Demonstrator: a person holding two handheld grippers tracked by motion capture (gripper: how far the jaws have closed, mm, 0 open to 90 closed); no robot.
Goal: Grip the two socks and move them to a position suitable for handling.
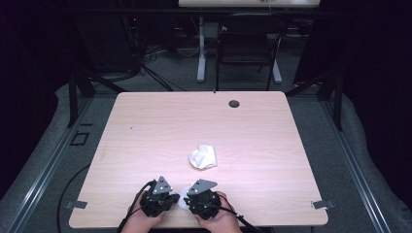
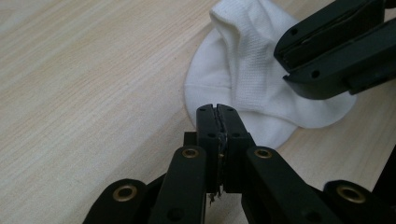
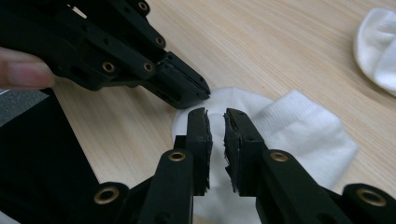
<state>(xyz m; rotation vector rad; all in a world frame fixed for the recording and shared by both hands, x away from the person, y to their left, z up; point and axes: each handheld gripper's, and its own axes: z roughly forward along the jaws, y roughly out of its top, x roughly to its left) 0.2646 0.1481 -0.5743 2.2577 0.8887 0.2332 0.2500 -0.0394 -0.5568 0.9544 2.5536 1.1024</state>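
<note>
A flat white sock (image 1: 183,199) lies near the table's front edge, between my two grippers. My left gripper (image 2: 218,109) is shut, with nothing visible between its jaws; its tip sits at the near rim of the sock (image 2: 243,74). My right gripper (image 3: 215,114) hovers over the same sock (image 3: 299,130) with its jaws a narrow gap apart and nothing in them. The two tips almost meet: the left gripper (image 3: 203,93) points in from the upper left of the right gripper view. A second white sock (image 1: 203,157), crumpled, lies in the table's middle.
The light wood table (image 1: 145,126) has a cable hole (image 1: 234,103) near its far edge. A black chair (image 1: 248,43) and desk legs stand beyond it. Metal clips (image 1: 321,204) sit at the front corners. Cables trail off the front left.
</note>
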